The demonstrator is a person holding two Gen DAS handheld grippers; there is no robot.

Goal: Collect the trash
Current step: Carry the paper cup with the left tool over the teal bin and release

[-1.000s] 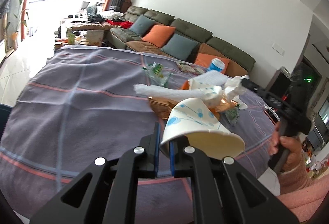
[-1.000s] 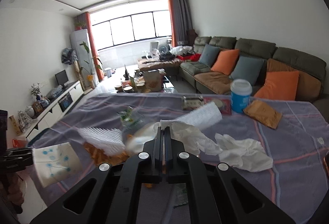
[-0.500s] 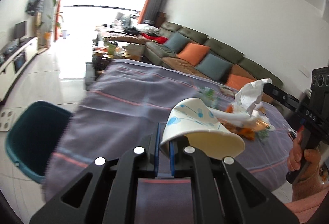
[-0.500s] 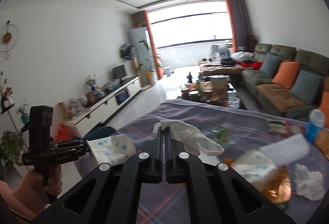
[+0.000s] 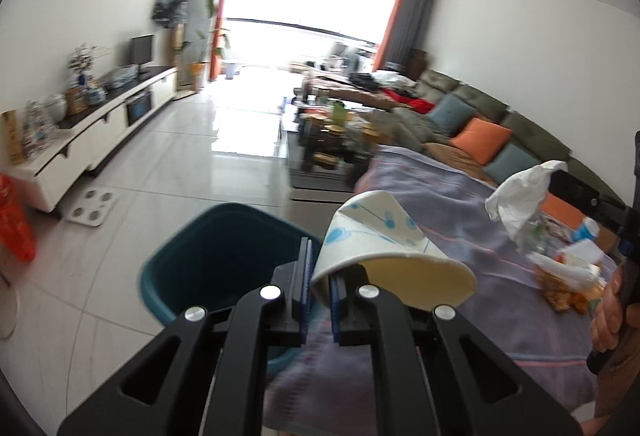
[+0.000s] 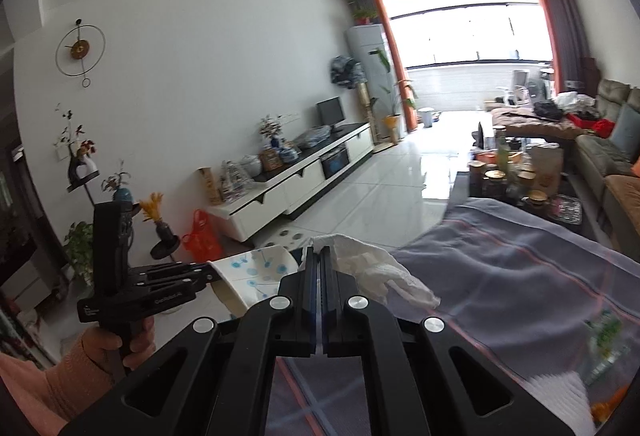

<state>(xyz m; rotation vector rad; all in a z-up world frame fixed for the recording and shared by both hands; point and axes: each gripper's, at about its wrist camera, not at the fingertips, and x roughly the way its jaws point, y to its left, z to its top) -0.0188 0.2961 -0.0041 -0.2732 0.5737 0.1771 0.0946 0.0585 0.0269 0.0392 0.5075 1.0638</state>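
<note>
My left gripper [image 5: 319, 272] is pinching a squashed blue-dotted white paper cup [image 5: 376, 232] near the teal plastic bin [image 5: 208, 256] — my right gripper [image 6: 320, 264] is clenching a crumpled white tissue [image 6: 372, 268].

White walls, glossy pale tile floor [image 5: 168, 156], bright window [image 6: 472, 32], orange curtain [image 5: 394, 20], olive sofa [image 5: 480, 116], white TV cabinet [image 6: 304, 180]

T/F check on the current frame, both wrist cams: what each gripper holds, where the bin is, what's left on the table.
1. The left gripper is shut on a paper cup. True.
2. The right gripper is empty. False: it is shut on a white tissue.
3. The teal bin stands on the floor beside the table. True.
4. The cup is already in the bin. False: it is still pinched by its rim.
5. All trash is off the table. False: wrappers remain.
</note>
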